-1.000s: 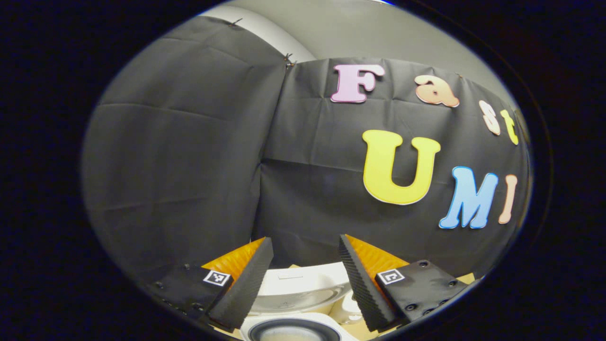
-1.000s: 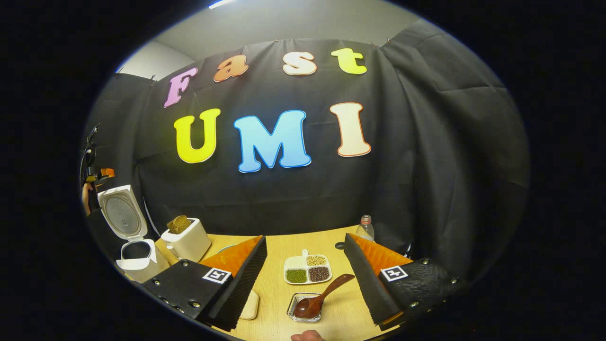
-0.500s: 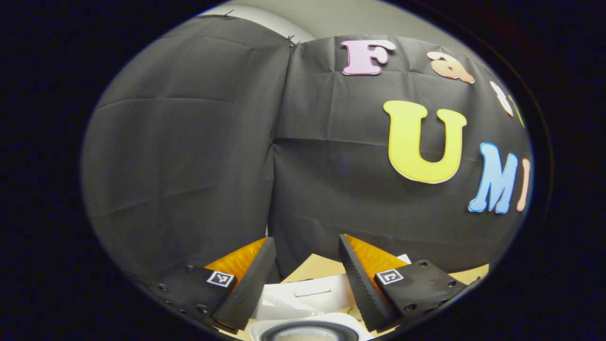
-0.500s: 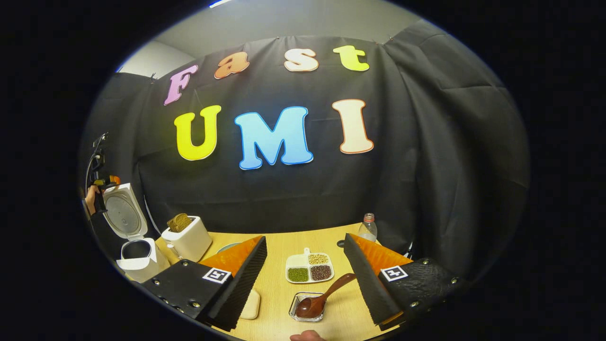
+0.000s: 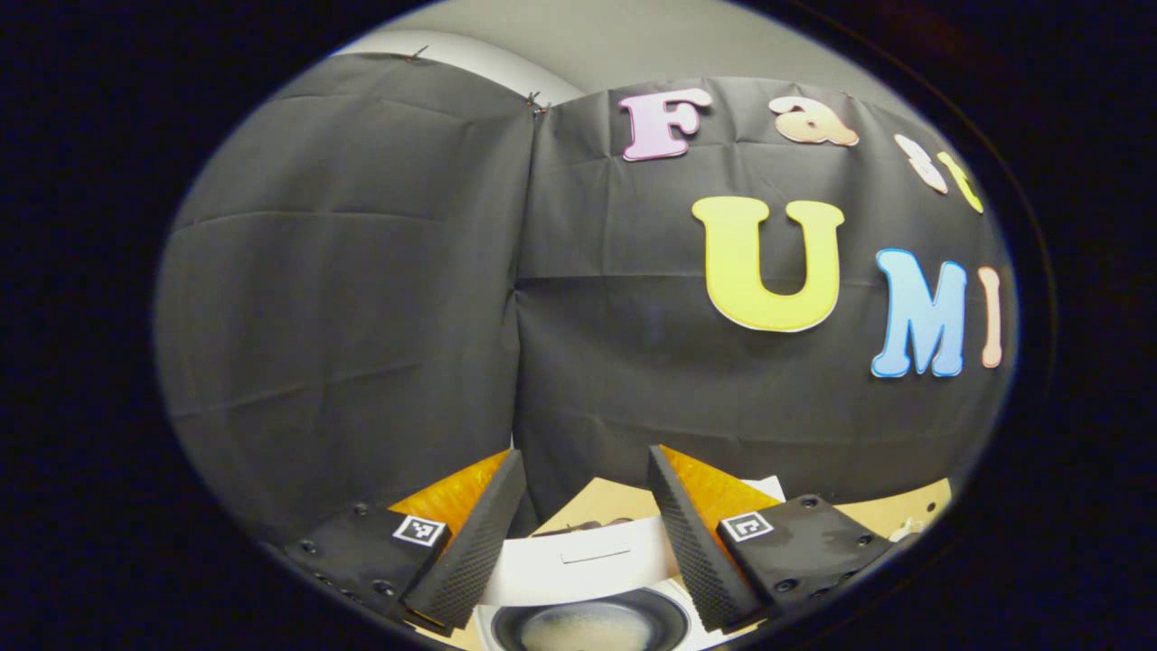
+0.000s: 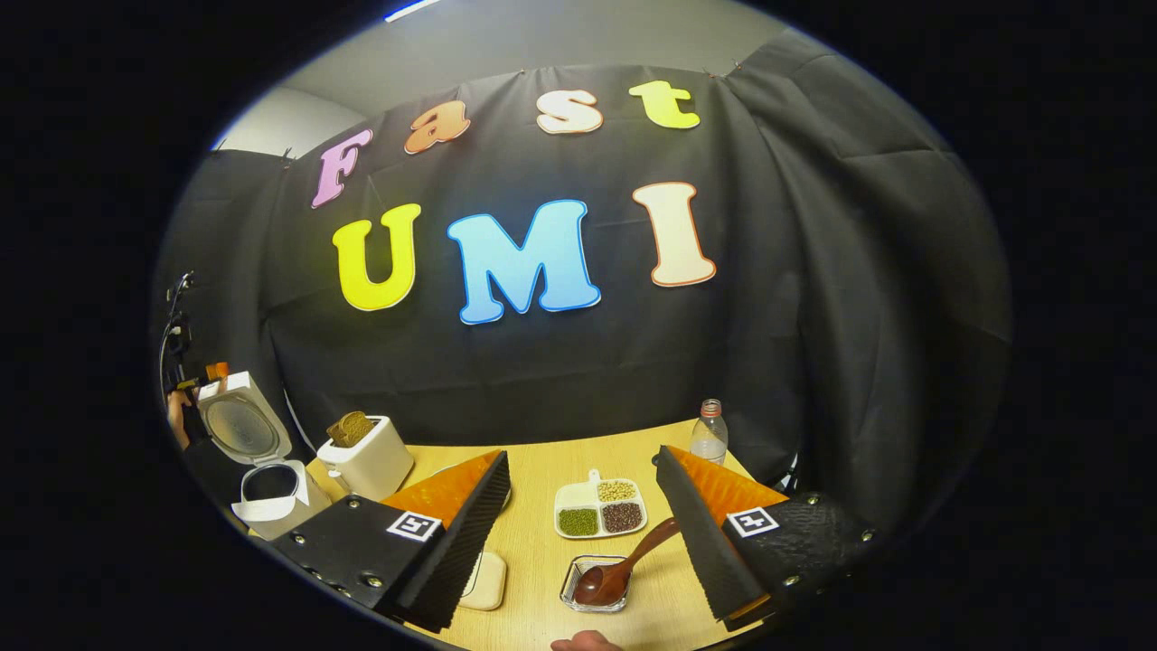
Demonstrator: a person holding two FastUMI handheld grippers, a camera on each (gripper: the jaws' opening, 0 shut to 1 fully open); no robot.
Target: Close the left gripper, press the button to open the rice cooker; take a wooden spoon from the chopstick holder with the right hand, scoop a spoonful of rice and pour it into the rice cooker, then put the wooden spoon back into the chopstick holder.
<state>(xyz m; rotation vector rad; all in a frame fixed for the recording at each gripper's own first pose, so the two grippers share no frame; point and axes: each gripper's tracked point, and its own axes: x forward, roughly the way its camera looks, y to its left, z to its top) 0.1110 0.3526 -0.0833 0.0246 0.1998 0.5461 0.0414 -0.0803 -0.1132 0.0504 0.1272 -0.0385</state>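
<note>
The white rice cooker (image 6: 268, 493) stands at the table's far left with its lid (image 6: 239, 425) raised. Straight below my left gripper (image 5: 584, 454) are its inner pot (image 5: 592, 626) and white rim (image 5: 587, 562); the jaws stand open with nothing between them. Off in the right gripper view, a hand (image 6: 176, 420) holds that left gripper (image 6: 197, 380) behind the lid. The wooden spoon (image 6: 624, 565) rests with its bowl in a small glass dish (image 6: 592, 588). My right gripper (image 6: 581, 457) hovers open over it, the handle near one finger (image 6: 700, 533) but not held. The white chopstick holder (image 6: 372, 463) holds wooden utensils.
A white divided plate (image 6: 586, 497) of green, dark and pale grains lies behind the glass dish. A clear bottle (image 6: 710, 436) stands at the table's back right. A pale flat pad (image 6: 486, 580) lies by my right gripper's other finger. A hand (image 6: 586, 644) shows at the bottom edge.
My left gripper has shifted over the cooker, so more of the inner pot shows below it. The right gripper drifted slightly; the spoon stays in the dish.
</note>
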